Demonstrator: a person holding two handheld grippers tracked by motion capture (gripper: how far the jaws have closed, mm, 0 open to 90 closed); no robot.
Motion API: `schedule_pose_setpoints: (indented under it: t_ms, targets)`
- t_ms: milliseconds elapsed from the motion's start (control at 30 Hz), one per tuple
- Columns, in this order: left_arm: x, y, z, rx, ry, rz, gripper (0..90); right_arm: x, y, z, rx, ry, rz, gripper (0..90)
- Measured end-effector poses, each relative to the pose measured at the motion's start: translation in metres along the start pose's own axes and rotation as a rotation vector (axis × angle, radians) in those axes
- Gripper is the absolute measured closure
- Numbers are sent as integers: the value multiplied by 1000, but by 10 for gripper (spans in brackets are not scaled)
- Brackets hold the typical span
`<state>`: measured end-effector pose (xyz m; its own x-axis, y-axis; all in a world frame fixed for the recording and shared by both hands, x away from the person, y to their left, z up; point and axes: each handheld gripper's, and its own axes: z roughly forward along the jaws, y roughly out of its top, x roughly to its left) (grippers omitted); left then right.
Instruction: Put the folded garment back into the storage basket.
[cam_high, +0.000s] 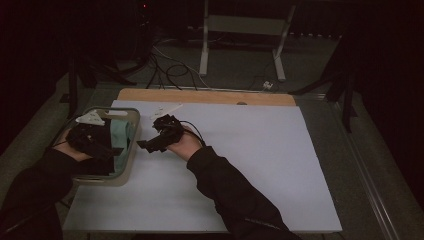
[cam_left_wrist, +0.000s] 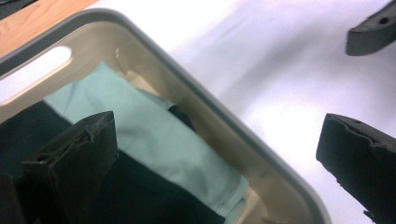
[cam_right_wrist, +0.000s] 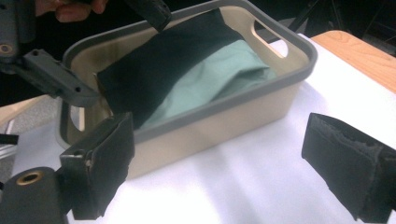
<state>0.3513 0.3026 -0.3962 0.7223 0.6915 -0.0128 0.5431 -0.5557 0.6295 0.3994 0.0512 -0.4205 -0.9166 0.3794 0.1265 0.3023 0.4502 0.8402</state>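
A person in dark sleeves works two hand-held grippers at a white worktop (cam_high: 250, 165), both at a beige basket with a grey rim (cam_high: 131, 155) that sits at the worktop's left edge. Nearest the camera, the left gripper (cam_high: 102, 147) hovers over the basket's near half, jaws spread wide and holding nothing; in the left gripper view one jaw hangs above the cloth inside the basket (cam_left_wrist: 261, 144) while the other sits outside the rim, over the white surface. Just right of the basket, the right gripper (cam_high: 145, 145) points its jaws at the basket's side wall, likewise wide apart and empty, as the right gripper view shows across the basket (cam_right_wrist: 280, 100). Inside the basket lie two folded cloths: a dark cloth (cam_right_wrist: 159, 65) lies over a pale green cloth (cam_right_wrist: 219, 70), the green one showing toward the basket's far end, near the handle cutout (cam_right_wrist: 268, 35). Beyond the basket, a strip of bare wood (cam_high: 205, 96) marks the worktop's far edge, with cables (cam_high: 175, 70) and a metal frame (cam_high: 240, 30) on the floor behind. No writing or brand can be read on anything.
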Motion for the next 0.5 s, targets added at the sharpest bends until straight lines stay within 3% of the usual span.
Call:
schedule_pose_setpoints:
  t_ms: [167, 267, 500]
  targets:
    - [-10, 8, 4, -7, -11, 23, 0, -5, -3, -7, 2, -9, -8, 94]
    - [-17, 14, 5, -16, -21, 42, 0, -7, -6, -12, 22, -22, -47, 94]
    - [-36, 26, 14, -37, -61, 92, 0, -15, -13, -25, 26, -29, -47, 95]
